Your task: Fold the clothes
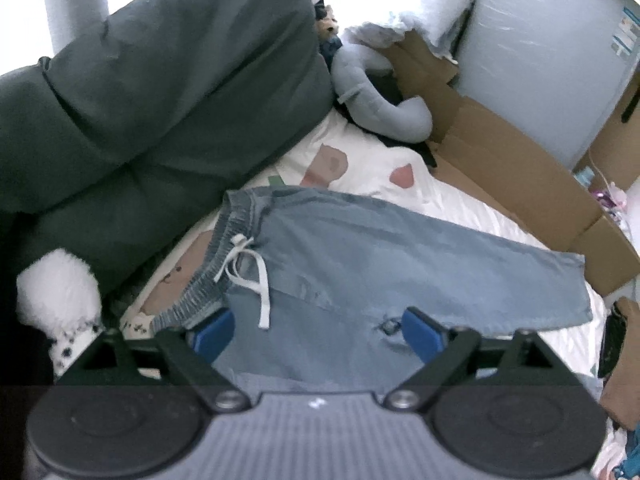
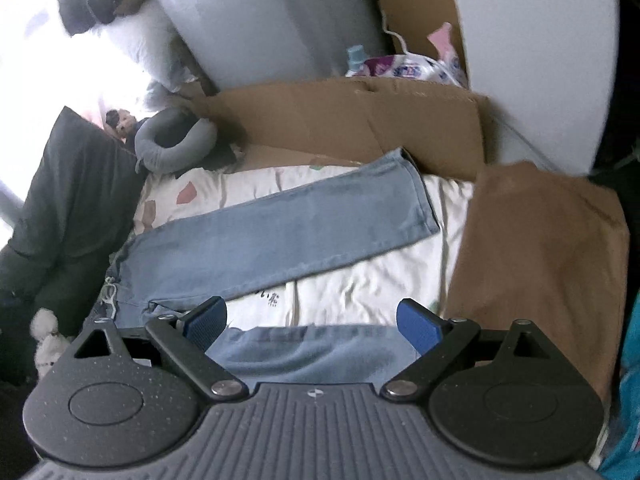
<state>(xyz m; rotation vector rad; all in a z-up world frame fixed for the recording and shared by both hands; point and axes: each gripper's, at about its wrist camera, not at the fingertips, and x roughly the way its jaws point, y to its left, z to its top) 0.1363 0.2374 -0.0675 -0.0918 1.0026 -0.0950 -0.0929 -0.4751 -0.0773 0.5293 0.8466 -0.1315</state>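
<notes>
We hold both the left gripper (image 1: pixel 316 330) and right gripper (image 2: pixel 314 322) spread wide just above the jeans (image 1: pixel 360 248) on the bed (image 2: pixel 360 280).

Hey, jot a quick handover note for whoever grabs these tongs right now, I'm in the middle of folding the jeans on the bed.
Left tongs: open, holding nothing, over the jeans just below the waistband and white drawstring.
Right tongs: open, holding nothing, over the near leg.
The jeans lie on the white bedsheet, legs apart; the far leg stretches toward the cardboard. A brown garment lies to the right.
Done: jeans laid out.
Left: probably bring the legs together, fold, then the brown garment.
</notes>
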